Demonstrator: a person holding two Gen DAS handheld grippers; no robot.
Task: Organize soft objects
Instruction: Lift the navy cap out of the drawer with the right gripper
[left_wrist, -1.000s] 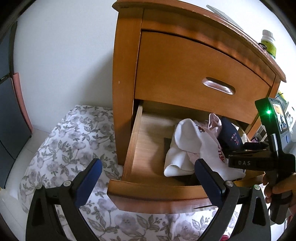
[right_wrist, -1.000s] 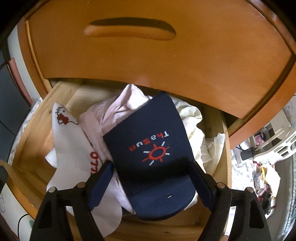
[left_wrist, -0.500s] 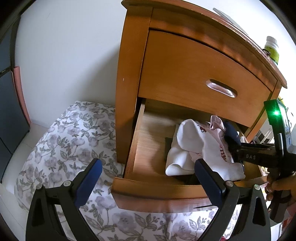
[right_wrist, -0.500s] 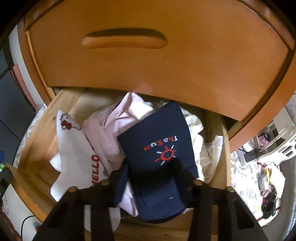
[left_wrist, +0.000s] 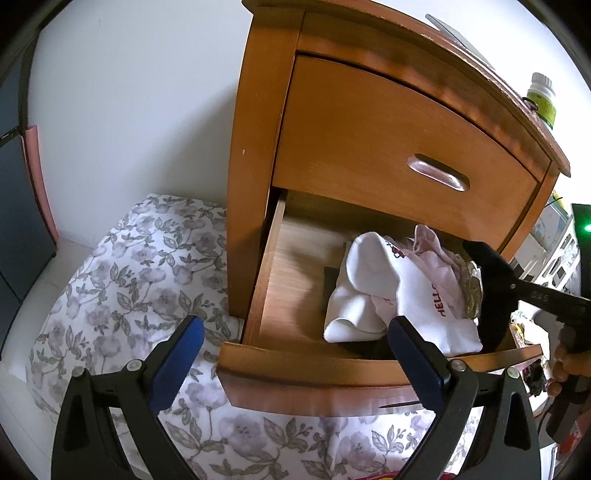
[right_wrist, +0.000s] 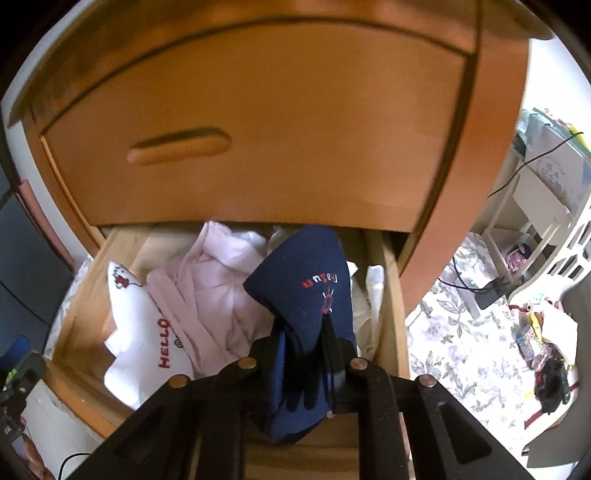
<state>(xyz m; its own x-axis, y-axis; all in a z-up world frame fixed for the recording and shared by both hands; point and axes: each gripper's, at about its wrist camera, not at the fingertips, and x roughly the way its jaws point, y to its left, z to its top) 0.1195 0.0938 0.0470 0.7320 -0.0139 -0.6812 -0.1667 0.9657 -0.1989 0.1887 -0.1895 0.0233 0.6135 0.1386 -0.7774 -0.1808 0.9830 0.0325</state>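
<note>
Drawer (left_wrist: 317, 373) first, in the left wrist view: it's pulled out at the bottom of the wooden nightstand (left_wrist: 258, 155), and there's a heap of soft things sitting toward its right side, with bare wood showing on the left. On top of the heap, a white sock (left_wrist: 373, 280) with red lettering, and a pale pink cloth (left_wrist: 436, 258) bunched just behind it. The left gripper (left_wrist: 295, 354) hangs in front of the drawer's front edge, blue pads spread wide, nothing between them. Under it, a flowered sheet (left_wrist: 140, 280). Up top on the nightstand, a bottle (left_wrist: 543, 99) at the right. The right gripper reaches in from the right edge, dark against the clothes. Over to the right wrist view: the right gripper (right_wrist: 304, 369) is clenched on a navy sock (right_wrist: 306, 291), the fabric folded up between the pinched fingers, a red sun print on it. The navy sock is over the drawer's right half, against the pink cloth (right_wrist: 218, 291). The white sock (right_wrist: 144, 328) lies to the left. Above them is the closed upper drawer (right_wrist: 258, 129).
</note>
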